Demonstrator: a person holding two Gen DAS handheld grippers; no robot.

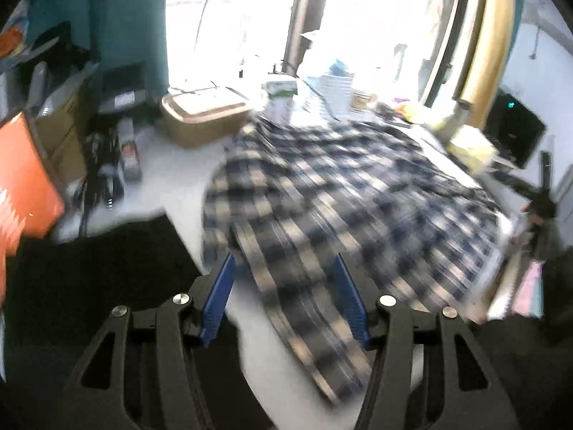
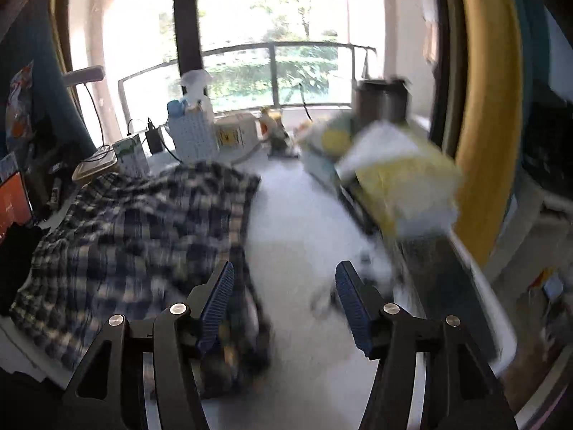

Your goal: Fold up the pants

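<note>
Pants (image 1: 343,193): soft woven cloth, plaid, matt. Table (image 2: 304,222): smooth, pale, faintly sheened. Left gripper (image 1: 283,301) and right gripper (image 2: 284,304): matt black plastic arms, ribbed blue pads (image 2: 216,308), shiny metal pins. Basket (image 1: 204,118): matt tan.

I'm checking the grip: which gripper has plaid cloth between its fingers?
The left gripper: a strip of the pants runs between its blue pads. The right gripper frames bare table; the pants lie beside it.

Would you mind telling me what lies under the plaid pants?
The plaid pants lie spread on a white tabletop, visible around them. Whatever is beneath the fabric itself is covered.
</note>
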